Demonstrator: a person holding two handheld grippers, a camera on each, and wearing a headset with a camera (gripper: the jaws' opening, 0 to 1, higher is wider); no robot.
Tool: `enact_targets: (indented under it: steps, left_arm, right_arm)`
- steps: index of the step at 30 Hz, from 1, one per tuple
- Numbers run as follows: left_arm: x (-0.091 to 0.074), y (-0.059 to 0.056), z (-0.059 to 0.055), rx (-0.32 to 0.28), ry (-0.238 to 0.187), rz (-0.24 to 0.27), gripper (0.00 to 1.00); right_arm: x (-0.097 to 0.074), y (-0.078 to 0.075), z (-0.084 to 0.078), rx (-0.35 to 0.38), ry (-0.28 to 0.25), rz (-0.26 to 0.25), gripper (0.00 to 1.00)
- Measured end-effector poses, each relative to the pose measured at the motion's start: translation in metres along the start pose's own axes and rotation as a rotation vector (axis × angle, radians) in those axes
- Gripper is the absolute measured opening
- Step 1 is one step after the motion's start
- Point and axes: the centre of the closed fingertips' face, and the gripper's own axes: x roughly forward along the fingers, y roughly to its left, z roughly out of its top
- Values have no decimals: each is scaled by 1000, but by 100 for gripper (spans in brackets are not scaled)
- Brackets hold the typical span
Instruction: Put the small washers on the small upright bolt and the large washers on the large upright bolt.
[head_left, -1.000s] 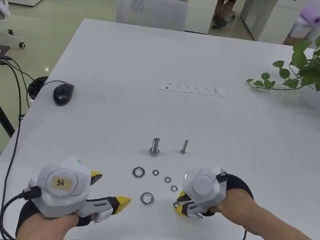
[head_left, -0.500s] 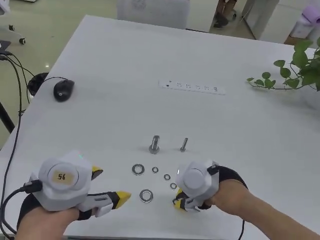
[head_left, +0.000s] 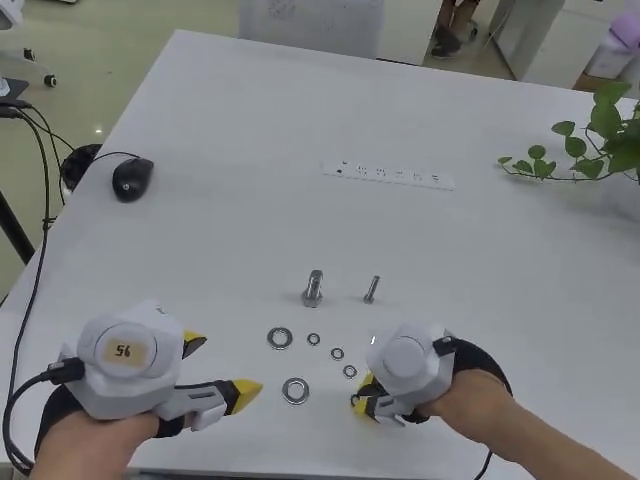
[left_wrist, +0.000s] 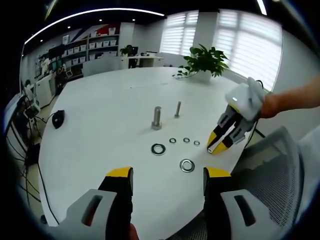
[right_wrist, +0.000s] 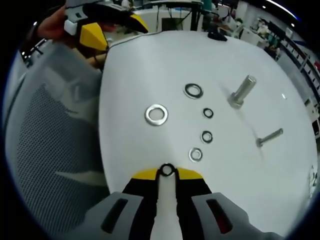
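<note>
White worktop (head_left: 200, 130) takes up most of my head view, with a black mouse (head_left: 132, 178) at the left of the frame, a white power strip (head_left: 388, 176) above centre and a leafy plant (head_left: 600, 140) at the right edge. Near the middle the large upright bolt (head_left: 313, 288) stands on its head. The small upright bolt (head_left: 371, 290) stands to its right, apart from it, and I see both shanks bare.

Below and left of the large bolt a large washer (head_left: 280, 338) lies flat. A second large washer (head_left: 295, 390) lies farther down, toward the bottom of the frame. Three loose small washers (head_left: 337, 353) run in a slanting line from beside the first large washer down to the right. The line ends near the right gripper (head_left: 362, 402), which sits at lower centre-right with its yellow tips pointing down and left.

From the right gripper view I read its jaws as drawn almost together on a small washer (right_wrist: 167, 170), a dark ring pinched between the yellow tips at bottom centre. I cannot tell whether it is clear of the surface.

My left gripper (head_left: 220, 367) is at the lower left of the head view. In the left gripper view its jaws stand wide apart at the bottom of the frame with nothing between them, and the second large washer lies just above them.
</note>
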Motion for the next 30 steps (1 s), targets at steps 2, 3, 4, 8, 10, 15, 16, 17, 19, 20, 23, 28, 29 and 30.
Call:
enact_targets:
  steps: [2, 3, 4, 8, 10, 15, 16, 17, 19, 20, 23, 28, 29, 30]
  left_arm:
    - [0, 0, 0, 0, 0, -2, 56]
    - [0, 0, 0, 2, 1, -3, 56]
    - [1, 0, 0, 3, 1, -3, 56]
    - [1, 0, 0, 3, 3, -4, 56]
    - [1, 1, 0, 2, 2, -4, 56]
    - [1, 2, 1, -1, 1, -2, 56]
    - [0, 2, 1, -1, 1, -1, 56]
    - [0, 2, 1, -1, 1, -1, 56]
    - [0, 1, 0, -4, 1, -1, 56]
    - [0, 2, 0, -4, 1, -1, 56]
    - [0, 2, 0, -5, 1, -1, 56]
    - [0, 3, 2, -5, -2, 0, 56]
    - [0, 3, 2, -5, -2, 0, 56]
    - [0, 4, 3, -3, -3, 1, 56]
  right_arm:
    - [-1, -4, 1, 14, -10, -3, 13]
    - [-2, -6, 1, 18, -13, -6, 13]
    - [-3, -7, 2, 21, -15, -8, 13]
    - [-10, -16, 4, 36, -27, -24, 13]
    - [-13, -20, 3, 41, -30, -34, 13]
    - [-22, -36, 4, 66, -45, -58, 13]
    - [-24, -39, 5, 69, -48, -64, 13]
    - [-27, -43, 5, 72, -50, -73, 13]
    - [-33, -50, 5, 75, -52, -88, 13]
    - [-35, -53, 6, 76, -54, -93, 13]
    - [-42, -66, 6, 76, -57, -116, 13]
    - [-55, -86, 11, 81, -69, -150, 13]
    - [-57, -89, 11, 84, -72, -153, 13]
    - [-60, -94, 13, 86, -77, -160, 13]
